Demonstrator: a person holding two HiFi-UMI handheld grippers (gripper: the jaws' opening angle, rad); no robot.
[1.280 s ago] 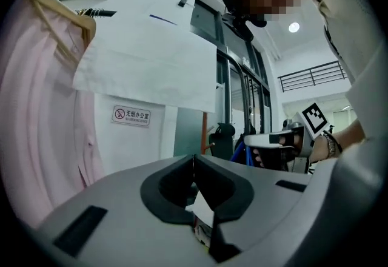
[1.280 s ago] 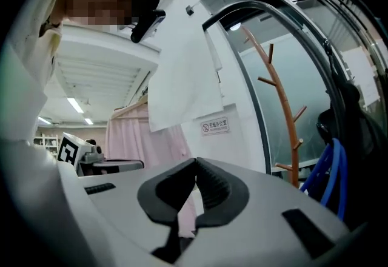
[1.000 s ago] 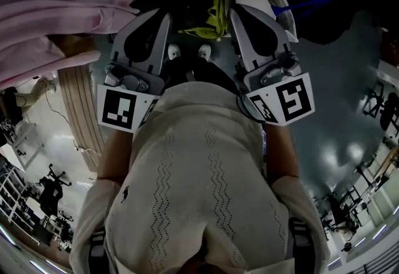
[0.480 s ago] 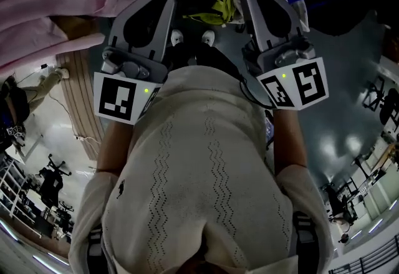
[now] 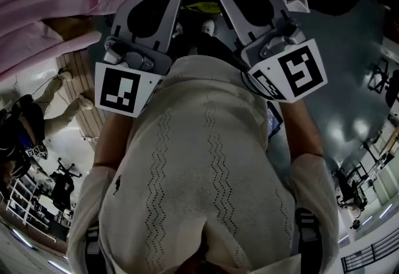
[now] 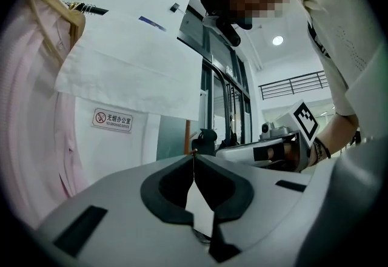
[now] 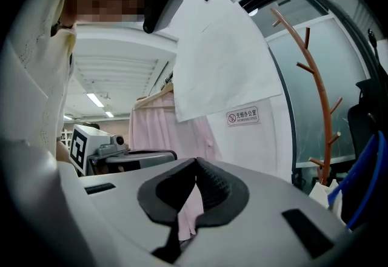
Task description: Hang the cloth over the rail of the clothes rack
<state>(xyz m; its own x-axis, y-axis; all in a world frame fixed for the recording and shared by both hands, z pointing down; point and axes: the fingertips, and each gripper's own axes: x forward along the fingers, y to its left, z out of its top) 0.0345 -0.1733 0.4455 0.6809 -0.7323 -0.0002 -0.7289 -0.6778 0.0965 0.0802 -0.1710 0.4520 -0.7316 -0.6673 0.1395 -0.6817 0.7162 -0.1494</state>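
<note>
Left gripper (image 6: 194, 156) and right gripper (image 7: 195, 161), jaws closed on nothing. The right gripper has swung toward 11 o'clock in the head view, nearing the left. Cloth (image 6: 133, 71) hangs at 10 o'clock, released; hanging appears done.

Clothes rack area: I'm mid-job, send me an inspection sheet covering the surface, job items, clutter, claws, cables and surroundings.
Surface: no table in view; dark glossy floor below.
Job's things: white cloth hangs flat up by the rail; whether it lies fully over the rail cannot be told.
Clutter: pink garment hanging beside the cloth; blue strap at the far right.
Claws: left claw shut, nothing between its jaws; right claw shut, nothing between its jaws.
Cables: nothing seen.
Surroundings: no-smoking sign on a white wall, brown coat stand, exercise bike farther off.
</note>
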